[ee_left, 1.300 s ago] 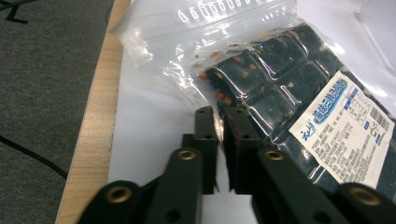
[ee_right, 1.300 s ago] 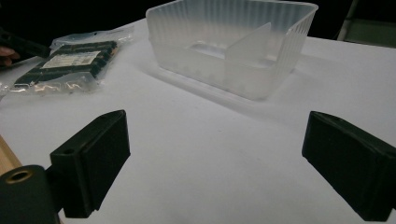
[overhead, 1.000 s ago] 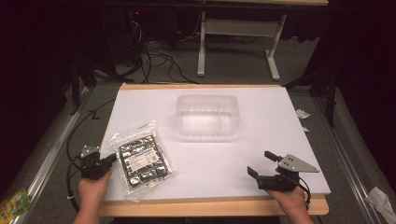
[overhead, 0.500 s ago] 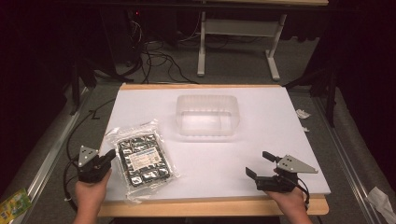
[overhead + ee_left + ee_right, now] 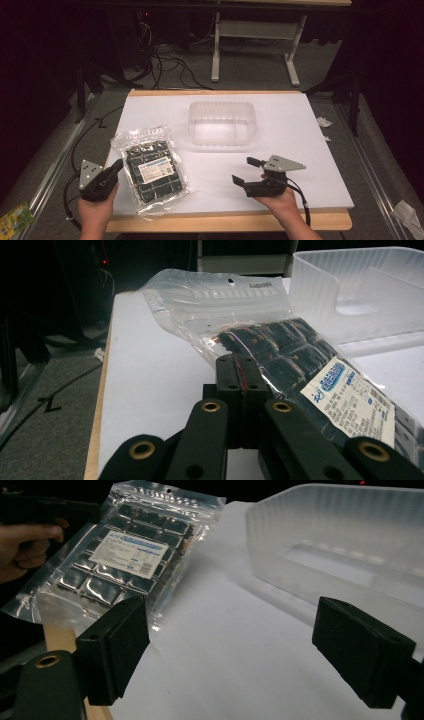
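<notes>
In the left gripper view the bag (image 5: pixel 280 350) runs off the lower right edge, and the container (image 5: pixel 360 285) off the right. The label's (image 5: pixel 350 395) print is too small to read. In the right gripper view a hand (image 5: pixel 22 547) leaves the frame at upper left.

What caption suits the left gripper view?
Left gripper, jaws shut, at the clear bag's edge beside an empty plastic tub.

White label on the bag, print too small to read

The bag (image 5: pixel 152 168) carries a white label (image 5: pixel 353 393) with a blue logo and rows of fine print; none of it can be made out. A faint printed line near the hang hole at the bag's top is also illegible.
</notes>
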A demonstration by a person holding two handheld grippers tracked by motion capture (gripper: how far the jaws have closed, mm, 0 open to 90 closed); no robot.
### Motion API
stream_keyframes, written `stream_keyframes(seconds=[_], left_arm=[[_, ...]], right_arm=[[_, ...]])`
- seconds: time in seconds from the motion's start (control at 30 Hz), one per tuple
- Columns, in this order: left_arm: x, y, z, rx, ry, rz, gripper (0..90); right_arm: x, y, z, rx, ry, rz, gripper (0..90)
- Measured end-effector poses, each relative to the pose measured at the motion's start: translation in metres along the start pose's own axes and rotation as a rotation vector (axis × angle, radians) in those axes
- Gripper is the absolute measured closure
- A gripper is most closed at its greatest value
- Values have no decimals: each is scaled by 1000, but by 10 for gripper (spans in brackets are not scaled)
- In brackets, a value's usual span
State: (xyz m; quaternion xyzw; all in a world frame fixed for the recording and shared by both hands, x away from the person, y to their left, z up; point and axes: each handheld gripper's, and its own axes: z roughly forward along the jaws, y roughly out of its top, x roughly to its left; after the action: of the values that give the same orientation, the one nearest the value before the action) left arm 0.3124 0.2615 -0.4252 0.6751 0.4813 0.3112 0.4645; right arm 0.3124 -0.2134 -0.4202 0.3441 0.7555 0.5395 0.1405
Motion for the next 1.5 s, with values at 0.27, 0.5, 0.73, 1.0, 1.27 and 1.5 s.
stream_keyframes(seconds=[0.27,0.5,0.73,1.0,1.27,1.5], left_arm=[[-6,3,-6,-44,-10,30,900],[-9,5,-9,-68,-14,48,900],[-11,7,-11,-88,-19,62,900],[-13,8,-11,-99,-22,83,900],[-11,8,-10,-96,-28,70,900],[-18,16,-8,-123,-52,66,900]], right_arm=[[10,15,74,63,89,25,169],[19,24,129,109,141,42,173],[26,32,165,123,187,57,170],[26,31,200,159,256,134,174],[29,32,199,154,307,123,413],[27,40,162,69,255,69,716]])
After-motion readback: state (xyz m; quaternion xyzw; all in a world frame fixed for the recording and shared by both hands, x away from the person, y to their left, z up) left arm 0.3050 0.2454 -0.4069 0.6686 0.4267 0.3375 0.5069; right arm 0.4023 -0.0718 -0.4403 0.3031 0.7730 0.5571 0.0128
